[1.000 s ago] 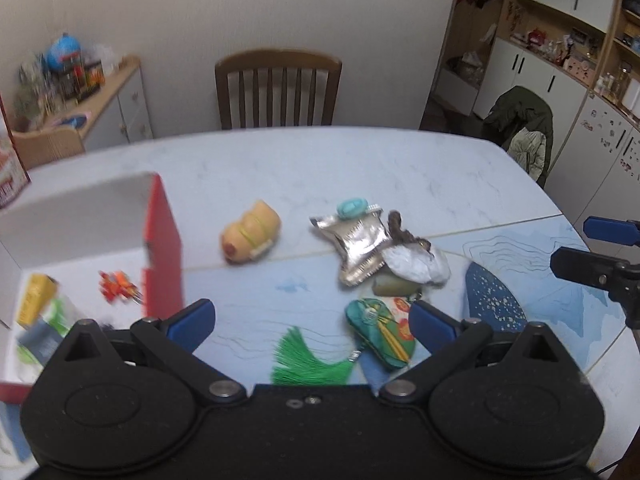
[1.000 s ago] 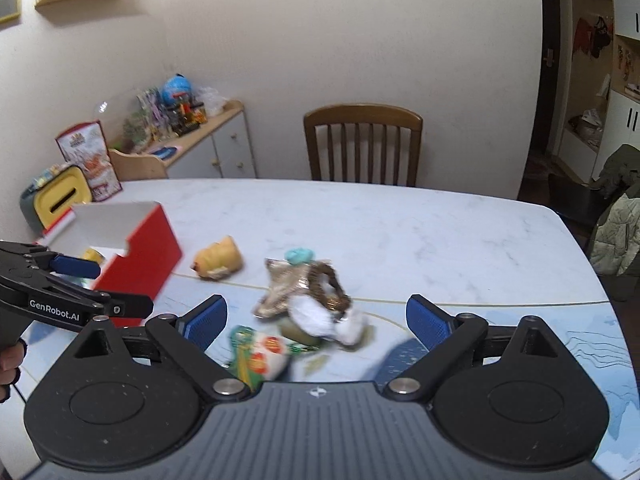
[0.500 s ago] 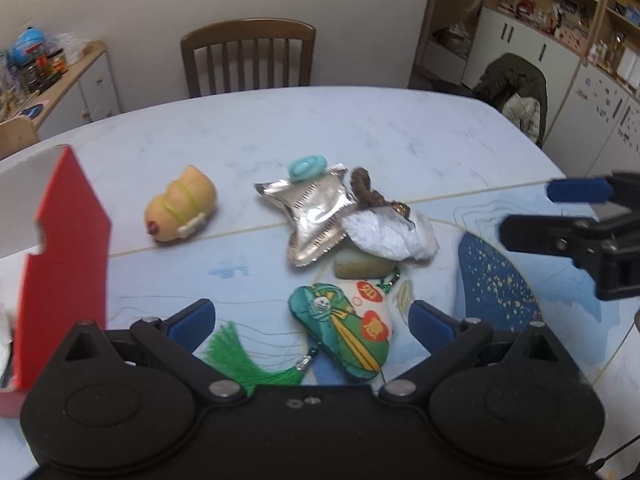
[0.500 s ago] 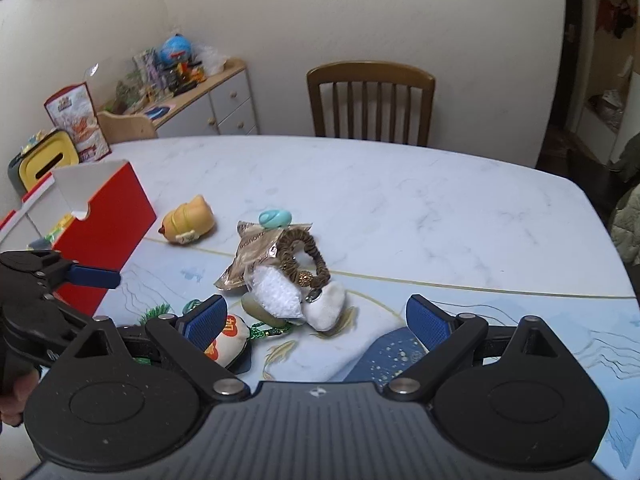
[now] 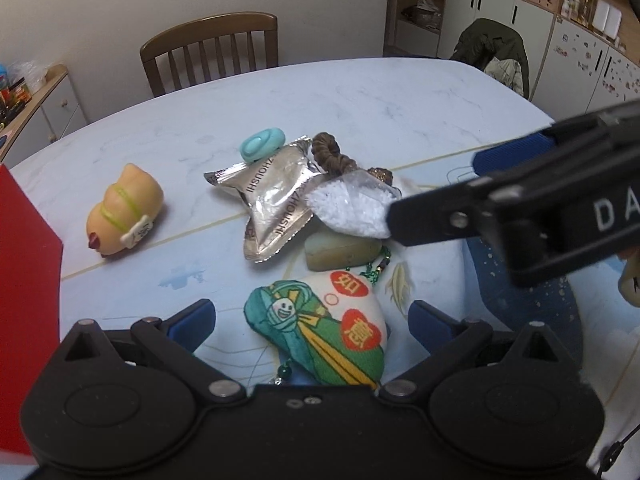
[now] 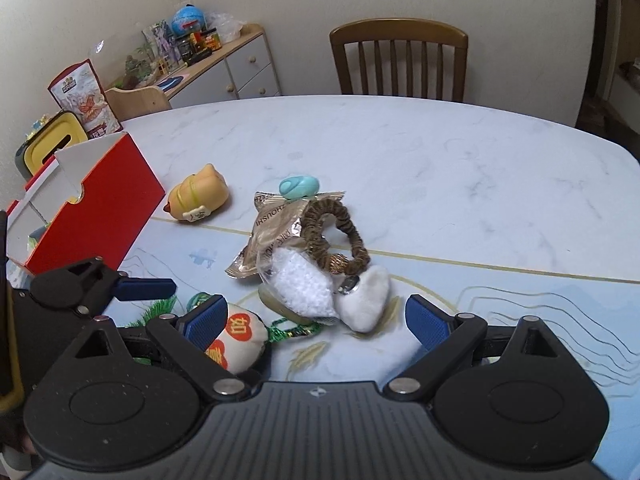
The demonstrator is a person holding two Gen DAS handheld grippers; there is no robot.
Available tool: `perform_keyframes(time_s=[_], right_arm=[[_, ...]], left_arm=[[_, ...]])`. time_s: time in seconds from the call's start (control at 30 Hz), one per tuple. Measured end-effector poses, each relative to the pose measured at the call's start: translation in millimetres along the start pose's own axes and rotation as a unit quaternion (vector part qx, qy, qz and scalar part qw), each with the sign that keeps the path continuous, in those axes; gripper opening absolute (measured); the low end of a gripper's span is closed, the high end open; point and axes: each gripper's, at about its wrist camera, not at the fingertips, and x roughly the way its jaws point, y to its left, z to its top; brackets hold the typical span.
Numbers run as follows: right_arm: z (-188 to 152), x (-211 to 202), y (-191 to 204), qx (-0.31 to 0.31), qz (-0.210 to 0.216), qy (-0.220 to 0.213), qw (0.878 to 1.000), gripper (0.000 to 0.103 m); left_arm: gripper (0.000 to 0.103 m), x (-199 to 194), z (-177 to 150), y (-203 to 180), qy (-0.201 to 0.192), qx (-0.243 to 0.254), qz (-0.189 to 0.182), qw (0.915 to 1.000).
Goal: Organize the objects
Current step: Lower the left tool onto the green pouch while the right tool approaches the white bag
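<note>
I am holding two grippers over a marble-patterned table (image 6: pixel 440 152), both with jaws spread wide and empty. My left gripper (image 5: pixel 312 320) is hovering straddling the embroidered pouch (image 5: pixel 320 332), a soft, plump fabric charm in green and white with red hearts; its long axis is running from near-right to far-left, roughly along my fingers, so I judge a straight descent would close the pads across its narrow width. My right gripper (image 6: pixel 316 316) is hanging just right of it, facing a clear bag of white granules (image 6: pixel 300 284) and a fluffy white pom-pom (image 6: pixel 368 300). The left is plainly nearer the pouch. Farther off, a crinkled silver foil packet (image 5: pixel 276 200) is lying under a smooth teal pebble-shaped piece (image 5: pixel 262 144) and a ribbed brown hair tie (image 6: pixel 332 236). A glossy orange squishy toy (image 5: pixel 124 208) is lying apart at the left, near the red cardboard box (image 6: pixel 96 208), the likely destination.
</note>
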Motion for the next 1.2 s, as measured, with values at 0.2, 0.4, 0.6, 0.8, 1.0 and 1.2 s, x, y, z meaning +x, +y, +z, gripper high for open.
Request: perform_keyframes(time_s=[0.2,0.4,0.6,0.8,1.0,1.2], right_arm=[[6,19,6,-0.003,0.011,0.009,1.0,0.089],[8,28,5,0.011,0.021,0.013,1.0,0.066],[9,36,4,0.017,0.017,0.015,1.0,0.048],[9,36,2,0.026,0.015,0.016,0.999,0.037],[6,30,7,0.025,0.013,0.013,1.0,0.033],[5,16,12,0.03,0.014,0.008,0.999,0.031]], left_arm=[[0.095,10,-1,-3,0.004,0.003,0.007,1.0],[0.08,13,-3,-4,0.008,-0.003,0.012,0.9999],[0.074,13,-4,-6,0.006,0.004,0.009,0.9999],[0.07,11,-4,-6,0.009,-0.001,0.003,0.9999],[0.069,6,-4,-5,0.011,-0.009,-0.009,0.9999],[0.068,-8,-2,-1,0.012,-0.024,-0.017,0.9995]])
